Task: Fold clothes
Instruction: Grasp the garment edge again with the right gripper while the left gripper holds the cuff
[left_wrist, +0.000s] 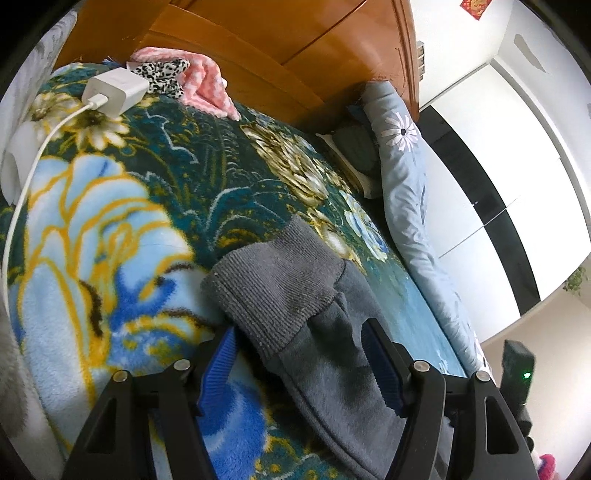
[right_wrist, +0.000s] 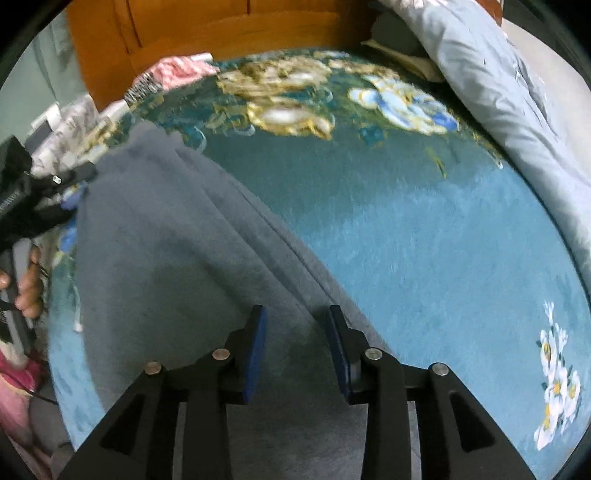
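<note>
A grey fleece garment (right_wrist: 177, 236) lies stretched out on a floral blue-green blanket (right_wrist: 424, 236). In the left wrist view its ribbed cuff (left_wrist: 273, 280) and the sleeve or leg behind it (left_wrist: 332, 373) lie between my left gripper's (left_wrist: 299, 336) open blue-padded fingers; the jaws stand wide on either side of the fabric and do not pinch it. My right gripper (right_wrist: 295, 325) is open, its fingers straddling the garment's right edge near a seam. The left gripper also shows at the left edge of the right wrist view (right_wrist: 40, 188).
A white charger with cable (left_wrist: 114, 90), a pink towel (left_wrist: 210, 83) and a leopard-print cloth (left_wrist: 162, 75) lie near the wooden headboard (left_wrist: 258, 40). A light-blue duvet (left_wrist: 406, 177) runs along the blanket's right side. White wardrobe doors (left_wrist: 509, 155) stand beyond.
</note>
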